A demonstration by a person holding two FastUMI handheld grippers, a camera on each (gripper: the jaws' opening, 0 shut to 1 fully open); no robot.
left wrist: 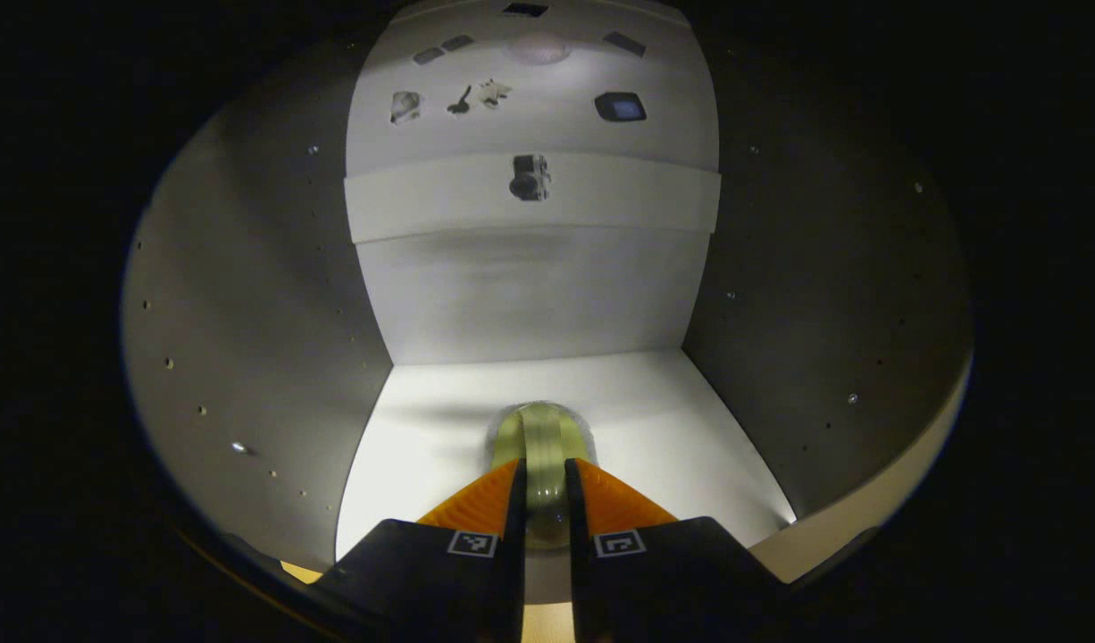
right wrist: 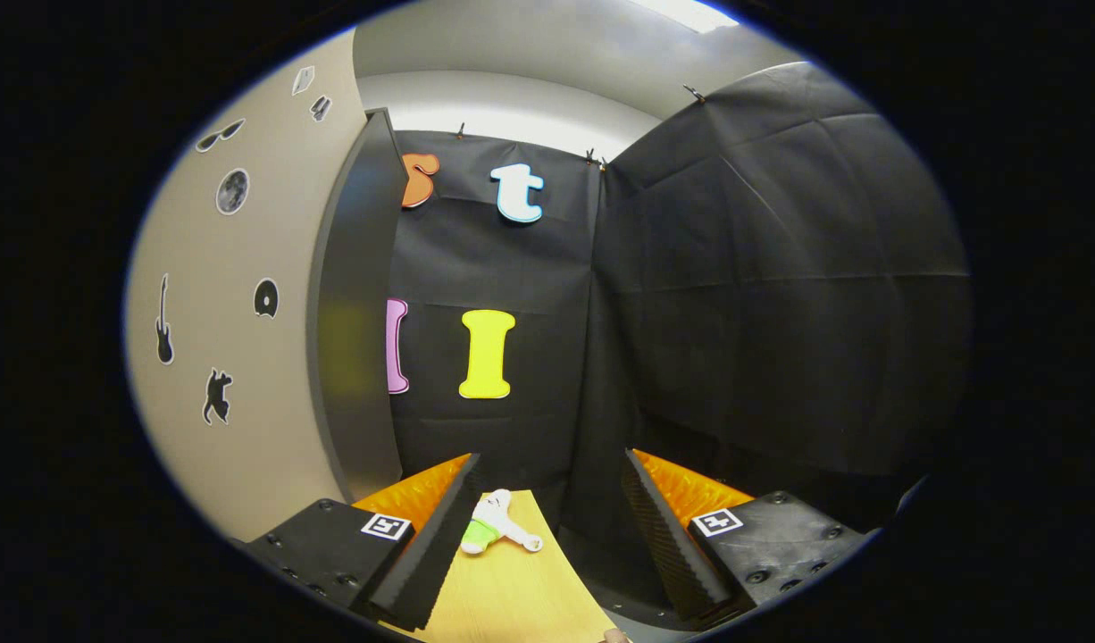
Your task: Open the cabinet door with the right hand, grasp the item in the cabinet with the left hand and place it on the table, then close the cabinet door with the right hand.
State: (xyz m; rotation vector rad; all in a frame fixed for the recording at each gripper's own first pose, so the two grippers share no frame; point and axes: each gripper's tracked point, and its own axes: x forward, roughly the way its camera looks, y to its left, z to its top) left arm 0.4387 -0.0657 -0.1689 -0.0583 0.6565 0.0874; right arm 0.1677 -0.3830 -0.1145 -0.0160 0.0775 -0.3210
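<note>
Left claw [left wrist: 542,500] clenched on the pale green item [left wrist: 540,446] at the cabinet floor's [left wrist: 655,420] front edge, item's long axis running straight ahead between fingers. Right claw [right wrist: 547,500] released, beside open door [right wrist: 355,304].

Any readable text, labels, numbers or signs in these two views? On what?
No words or numbers can be read.
Square markers on the left tool, shut on the item: coded patterns, no text.
Marker on the right tool: same.
Cabinet door stickers: pictures, no words.
Stickers on the cabinet's back panel: too blurred to read.
</note>
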